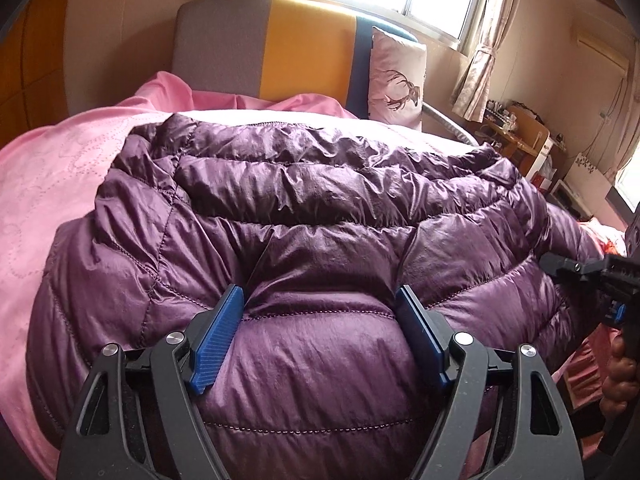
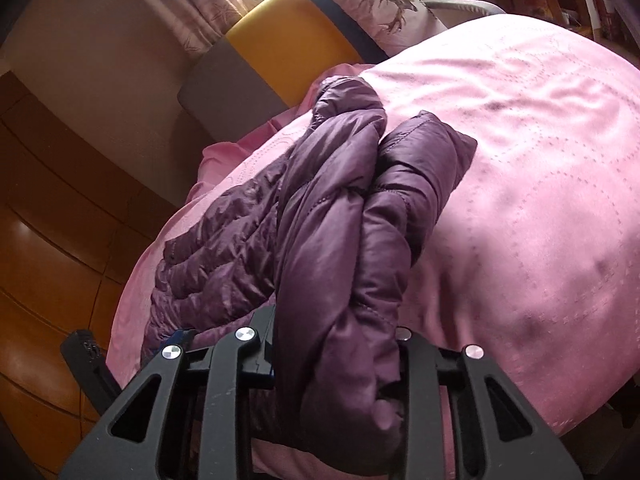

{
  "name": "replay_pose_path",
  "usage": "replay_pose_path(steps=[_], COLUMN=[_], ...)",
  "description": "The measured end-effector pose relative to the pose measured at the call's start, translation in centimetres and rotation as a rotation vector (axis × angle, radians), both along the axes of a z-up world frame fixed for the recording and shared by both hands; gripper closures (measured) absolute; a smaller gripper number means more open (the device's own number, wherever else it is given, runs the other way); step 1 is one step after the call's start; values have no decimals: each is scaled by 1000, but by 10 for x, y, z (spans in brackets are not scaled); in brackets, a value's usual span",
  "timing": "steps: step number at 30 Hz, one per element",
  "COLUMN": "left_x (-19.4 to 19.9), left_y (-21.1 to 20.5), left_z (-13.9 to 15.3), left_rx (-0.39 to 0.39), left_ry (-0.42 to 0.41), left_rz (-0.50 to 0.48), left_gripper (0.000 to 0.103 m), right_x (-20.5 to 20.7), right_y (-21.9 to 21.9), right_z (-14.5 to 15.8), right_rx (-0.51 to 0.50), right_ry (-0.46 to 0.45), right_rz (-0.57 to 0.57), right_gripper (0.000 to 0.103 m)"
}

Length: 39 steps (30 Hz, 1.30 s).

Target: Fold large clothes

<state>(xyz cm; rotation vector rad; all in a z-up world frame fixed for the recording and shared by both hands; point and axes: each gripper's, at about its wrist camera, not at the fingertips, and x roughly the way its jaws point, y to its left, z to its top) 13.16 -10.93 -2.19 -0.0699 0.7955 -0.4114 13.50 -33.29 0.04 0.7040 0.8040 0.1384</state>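
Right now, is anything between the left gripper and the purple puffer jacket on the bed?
Nothing visible. The left gripper stands open with the purple puffer jacket bulging between its blue pads; whether they press it is unclear. The right gripper is shut on a bunched fold of the jacket. Only the pink bedspread lies around it.

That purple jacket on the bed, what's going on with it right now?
A person is folding the jacket on the pink bed with two hand-held tools. The left tool is open, its fingers pressed down around a puffy section near the hem. The right tool is shut on a bunched part of the jacket, probably a sleeve, holding it off the bed.
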Motion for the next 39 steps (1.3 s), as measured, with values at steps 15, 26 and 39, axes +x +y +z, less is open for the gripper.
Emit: replay_pose_path(steps=[15,26,39], left_x=[7,-11,43], left_y=[32,158,157], left_z=[-17,33,72], left_rx=[-265,-499,-468], left_ry=[84,54,76], left_rz=[-80,-35,-173], left_gripper=[39,46,21], right_x=[59,63,18], right_y=[174,290,355], right_z=[85,61,21], right_rx=[-141,-516,-750], right_ry=[-178,-178,-392], right_rz=[412,557,664], right_gripper=[77,77,51])
